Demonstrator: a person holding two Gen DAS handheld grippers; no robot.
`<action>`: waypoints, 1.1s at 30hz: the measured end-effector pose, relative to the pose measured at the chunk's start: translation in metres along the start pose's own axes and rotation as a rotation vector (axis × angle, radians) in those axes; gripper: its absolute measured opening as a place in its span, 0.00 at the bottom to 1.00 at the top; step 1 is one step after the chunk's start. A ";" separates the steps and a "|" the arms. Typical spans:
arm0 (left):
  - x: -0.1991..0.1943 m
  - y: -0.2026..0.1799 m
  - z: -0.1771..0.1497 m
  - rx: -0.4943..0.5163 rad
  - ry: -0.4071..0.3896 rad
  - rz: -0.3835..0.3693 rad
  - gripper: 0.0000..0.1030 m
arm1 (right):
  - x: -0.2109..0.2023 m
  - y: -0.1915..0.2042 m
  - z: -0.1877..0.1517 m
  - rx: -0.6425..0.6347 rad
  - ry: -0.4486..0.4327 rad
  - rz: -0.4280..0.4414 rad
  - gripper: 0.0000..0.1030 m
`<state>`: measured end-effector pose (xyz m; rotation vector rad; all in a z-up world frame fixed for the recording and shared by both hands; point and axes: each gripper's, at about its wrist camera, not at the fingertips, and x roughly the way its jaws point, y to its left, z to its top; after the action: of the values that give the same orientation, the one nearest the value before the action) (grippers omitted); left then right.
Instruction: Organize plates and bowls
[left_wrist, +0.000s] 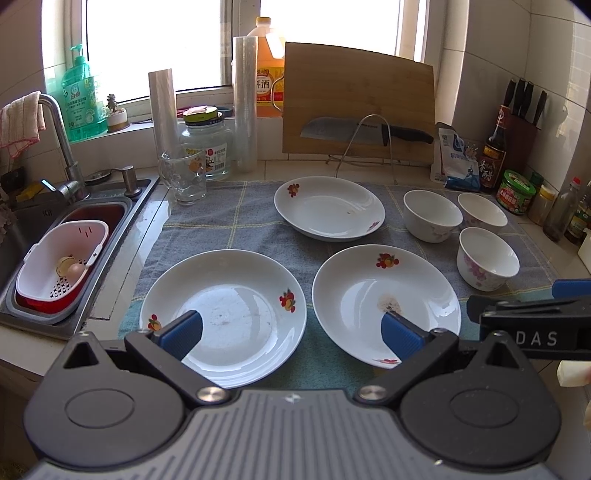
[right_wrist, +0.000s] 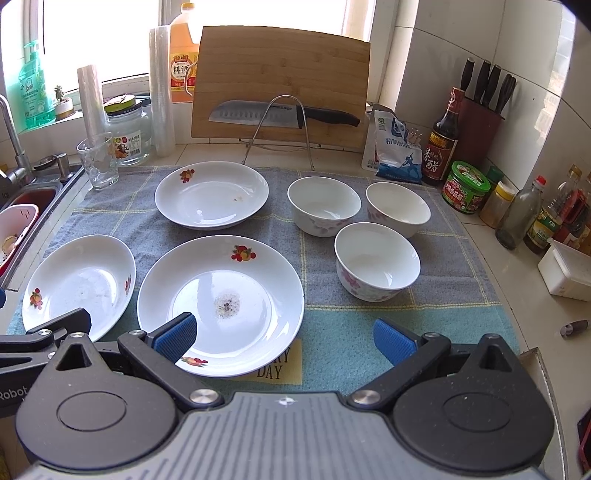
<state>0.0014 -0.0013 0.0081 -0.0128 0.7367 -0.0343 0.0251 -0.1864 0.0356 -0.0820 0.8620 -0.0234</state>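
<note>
Three white plates with fruit prints lie on a grey-blue towel (left_wrist: 236, 229): a near-left plate (left_wrist: 223, 315) (right_wrist: 79, 286), a near-middle plate (left_wrist: 386, 301) (right_wrist: 221, 304) with a dark speck at its centre, and a far plate (left_wrist: 328, 206) (right_wrist: 211, 194). Three white floral bowls (left_wrist: 432, 216) (left_wrist: 482, 212) (left_wrist: 487, 258) stand upright at the right, also in the right wrist view (right_wrist: 324, 205) (right_wrist: 398, 208) (right_wrist: 376, 260). My left gripper (left_wrist: 291, 332) hangs open above the two near plates. My right gripper (right_wrist: 284, 338) is open over the middle plate's near right edge, holding nothing.
A sink (left_wrist: 55, 236) with a white colander lies at the left. A glass mug (left_wrist: 183, 175), a jar, film rolls and bottles stand behind the towel. A cutting board (left_wrist: 356, 103) with a knife leans at the back. Sauce bottles (right_wrist: 445, 140) and a knife block line the right wall.
</note>
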 end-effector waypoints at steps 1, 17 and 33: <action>0.000 0.000 0.001 -0.001 -0.001 0.000 0.99 | 0.000 0.001 -0.001 0.000 -0.001 0.001 1.00; -0.004 -0.001 0.001 -0.003 -0.018 0.008 0.99 | 0.002 -0.002 0.001 -0.034 -0.027 0.048 1.00; -0.015 -0.009 -0.011 -0.043 -0.074 0.046 0.99 | 0.017 -0.020 0.000 -0.168 -0.077 0.191 1.00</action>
<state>-0.0169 -0.0096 0.0101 -0.0374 0.6638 0.0260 0.0368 -0.2068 0.0241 -0.1564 0.7907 0.2303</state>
